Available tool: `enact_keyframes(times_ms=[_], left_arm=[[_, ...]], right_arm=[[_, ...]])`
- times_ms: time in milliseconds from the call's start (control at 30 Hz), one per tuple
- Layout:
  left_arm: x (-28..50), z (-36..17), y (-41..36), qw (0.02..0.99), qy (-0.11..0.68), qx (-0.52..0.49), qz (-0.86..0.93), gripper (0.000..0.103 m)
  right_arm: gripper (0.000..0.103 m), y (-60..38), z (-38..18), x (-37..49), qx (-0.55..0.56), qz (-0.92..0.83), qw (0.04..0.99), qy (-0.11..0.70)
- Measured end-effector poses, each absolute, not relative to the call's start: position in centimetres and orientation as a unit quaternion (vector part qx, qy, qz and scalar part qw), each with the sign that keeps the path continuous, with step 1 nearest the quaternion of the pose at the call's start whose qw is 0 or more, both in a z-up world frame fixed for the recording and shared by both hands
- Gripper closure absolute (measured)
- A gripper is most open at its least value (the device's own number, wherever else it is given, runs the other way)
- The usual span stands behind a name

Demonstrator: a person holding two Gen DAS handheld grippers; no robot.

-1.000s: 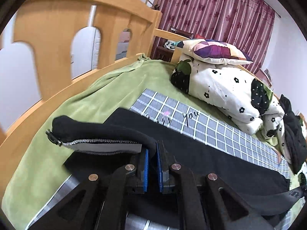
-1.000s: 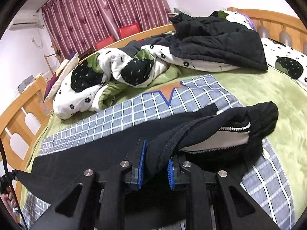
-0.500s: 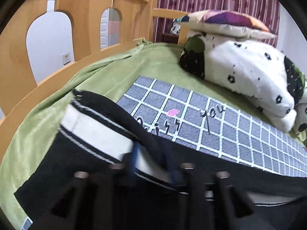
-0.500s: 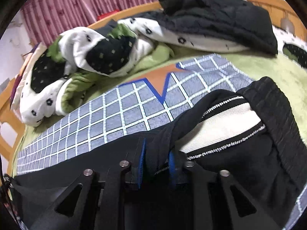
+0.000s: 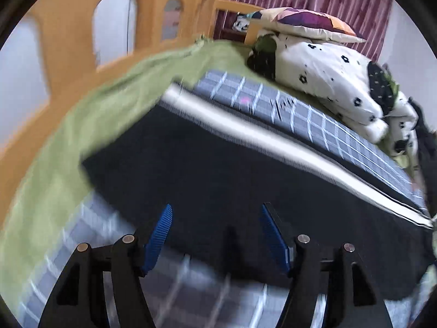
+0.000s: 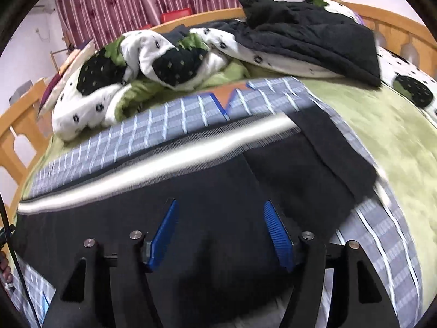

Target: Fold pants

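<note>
Black pants [image 5: 218, 164] lie spread flat across a grey checked sheet [image 5: 314, 120] on a bed, filling the middle of both wrist views. A white stripe [image 5: 273, 142] runs along their far edge.

In the left wrist view, the left tool [image 5: 217, 229] sits at the bottom centre. Its blue-padded jaws have just been opening and now stand spread, with the dark cloth showing in the gap but not pinched. Only this view shows the wooden bed rail [image 5: 68, 41] with arched cutouts at upper left, and a colourful pillow [image 5: 306, 24] on top of a white spotted quilt [image 5: 327, 73] at upper right. A green blanket [image 5: 95, 109] curves along the left side.

In the right wrist view, the right tool [image 6: 220, 231] is also at the bottom centre. Its jaws have likewise just been opening and are spread apart above the pants [image 6: 204, 196], gripping nothing. Only this view shows the turned-over end of the pants at right of centre, an orange star shape [image 6: 226, 93] on the sheet, and a black jacket [image 6: 314, 35] heaped at the top right. Dark red curtains [image 6: 136, 2] hang at the top left. Both views are blurred.
</note>
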State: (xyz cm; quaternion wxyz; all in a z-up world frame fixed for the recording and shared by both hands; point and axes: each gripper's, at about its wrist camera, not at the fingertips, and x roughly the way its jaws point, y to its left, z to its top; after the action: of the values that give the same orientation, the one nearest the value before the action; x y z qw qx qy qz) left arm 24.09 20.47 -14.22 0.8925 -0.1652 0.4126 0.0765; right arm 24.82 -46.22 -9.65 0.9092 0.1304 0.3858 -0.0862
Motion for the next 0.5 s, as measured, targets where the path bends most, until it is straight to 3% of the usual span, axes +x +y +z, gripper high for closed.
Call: enact_keyframes(times_ms=[167, 500], left_arm=[[19.7, -18.3, 21.6, 0.861, 0.427, -0.275, 0.032, 0.035], [24.0, -19.5, 22.9, 0.857, 0.408, -0.312, 0.034, 0.035]], right_arm=[[0.038, -48.2, -12.9, 18.5, 0.185, -0.09, 0.889, 0.409], [0.038, -51.3, -15.5, 18.5, 0.297, -0.084, 0.868, 0.389]])
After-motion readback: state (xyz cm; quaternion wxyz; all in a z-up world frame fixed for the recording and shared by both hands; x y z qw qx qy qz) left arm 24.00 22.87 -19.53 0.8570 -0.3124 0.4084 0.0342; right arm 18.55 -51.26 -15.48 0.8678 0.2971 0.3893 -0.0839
